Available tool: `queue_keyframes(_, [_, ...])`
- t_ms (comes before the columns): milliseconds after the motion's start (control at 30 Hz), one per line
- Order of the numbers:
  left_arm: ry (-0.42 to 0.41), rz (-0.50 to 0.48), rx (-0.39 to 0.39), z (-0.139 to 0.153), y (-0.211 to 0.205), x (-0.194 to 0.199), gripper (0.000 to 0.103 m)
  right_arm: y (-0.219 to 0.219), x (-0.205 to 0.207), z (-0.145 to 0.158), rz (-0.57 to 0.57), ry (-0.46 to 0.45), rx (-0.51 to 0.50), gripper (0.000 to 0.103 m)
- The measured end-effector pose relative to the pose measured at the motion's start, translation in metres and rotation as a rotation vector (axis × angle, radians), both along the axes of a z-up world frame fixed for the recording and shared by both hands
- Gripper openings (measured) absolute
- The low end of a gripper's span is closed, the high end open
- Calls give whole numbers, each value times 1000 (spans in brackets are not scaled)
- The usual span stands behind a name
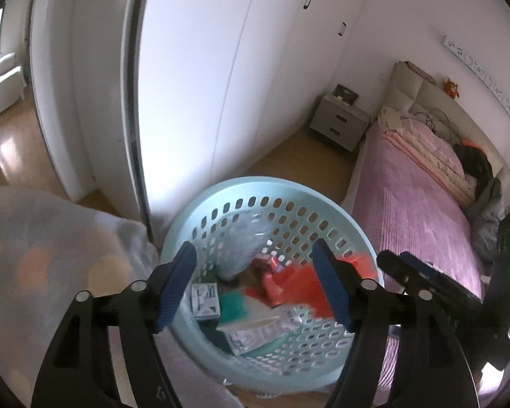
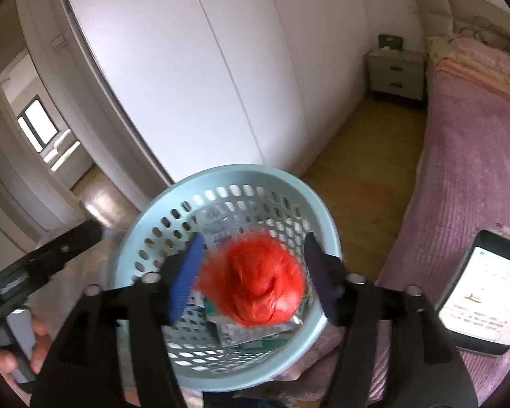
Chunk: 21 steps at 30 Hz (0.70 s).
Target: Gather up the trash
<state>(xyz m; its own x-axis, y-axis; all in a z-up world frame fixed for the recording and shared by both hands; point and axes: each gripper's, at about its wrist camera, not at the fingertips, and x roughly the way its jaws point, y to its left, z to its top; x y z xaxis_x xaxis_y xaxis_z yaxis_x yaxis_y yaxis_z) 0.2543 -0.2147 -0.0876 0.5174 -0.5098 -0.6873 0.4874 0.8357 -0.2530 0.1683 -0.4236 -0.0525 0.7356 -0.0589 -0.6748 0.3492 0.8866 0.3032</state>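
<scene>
Right gripper (image 2: pixel 251 278) hovering over pale blue basket (image 2: pixel 146 238), fingers spread, not pinching red plastic bag (image 2: pixel 255 289) blurring between them. Left gripper (image 1: pixel 255 285) fingers spread, empty, above basket. Basket sitting beside pink bed (image 1: pixel 408 210), holding cartons (image 1: pixel 205 301).

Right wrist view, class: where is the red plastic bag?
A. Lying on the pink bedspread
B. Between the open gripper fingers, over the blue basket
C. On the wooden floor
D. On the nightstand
B: the red plastic bag appears between the right gripper's spread fingers, over the blue basket.
</scene>
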Motion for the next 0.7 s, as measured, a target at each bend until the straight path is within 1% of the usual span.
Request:
queue_keyframes(133, [-10,12,-24,4,18,-16,72,3,-10,5,11,-7,18,60])
queue_keyframes(200, [-27,22,-31,8,28,-27,76,11,-16,11,28,-12,-3,60])
queue_keyframes(267, [-52,40,-33,13,38,-39,76,23,-24,18,51,-21,-25,60])
queue_keyframes(333, [-82,55,-34,21,49,-53,77,33,-31,26,69,-38,-44,60])
queue_keyframes(500, [-184,111,-19,41,76,-89,83,63,-52,50,86,-88,-99,60])
queue_keyframes(600, [-234,139,2,46,87,-107,84,76,-64,60,84,-108,-124,60])
queue_keyframes(700, [-286,181,28,47,100,-122,85,92,-73,64,72,-117,-180,60])
